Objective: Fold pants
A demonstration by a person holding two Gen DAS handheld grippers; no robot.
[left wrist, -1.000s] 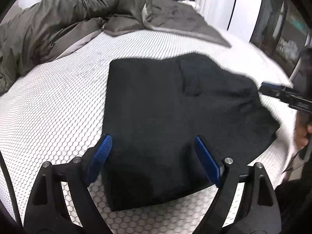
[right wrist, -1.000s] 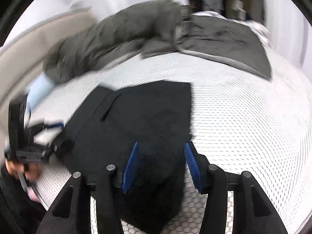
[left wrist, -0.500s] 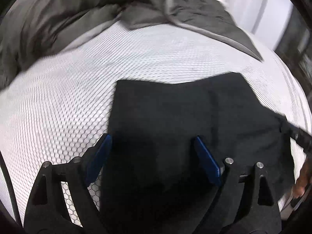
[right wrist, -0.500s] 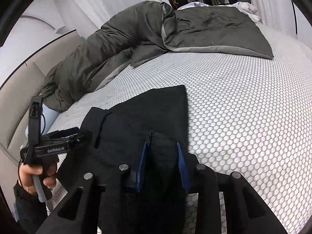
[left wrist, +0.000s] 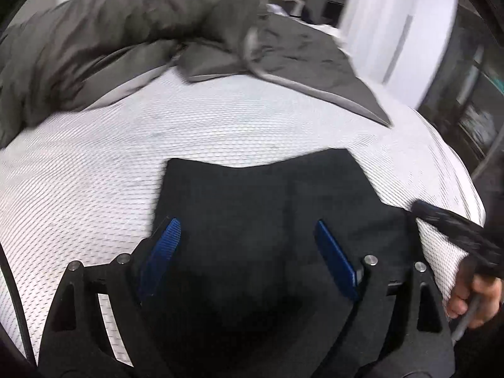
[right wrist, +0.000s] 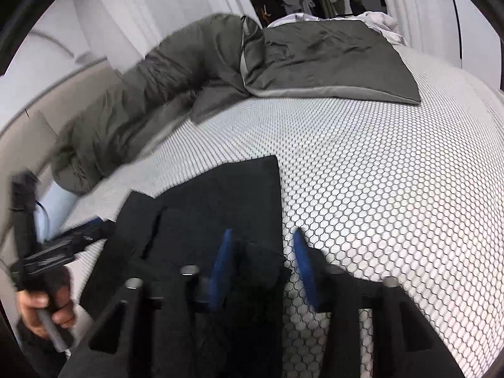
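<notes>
Lying folded on the white honeycomb-patterned bed cover [right wrist: 393, 189], the black pants [left wrist: 267, 214] fill the near centre of both wrist views. Left gripper [left wrist: 249, 252]: blue pads spread wide, released, hovering over the cloth with nothing between them. Right gripper [right wrist: 261, 267]: jaws apart, released; a raised bunch of pants fabric sits against its left pad, the right pad over bare cover. In the left wrist view the right gripper appears at 3 o'clock by the pants' edge. Grey duvet [right wrist: 315, 56] is heaped at 12 o'clock, well apart from the pants.
</notes>
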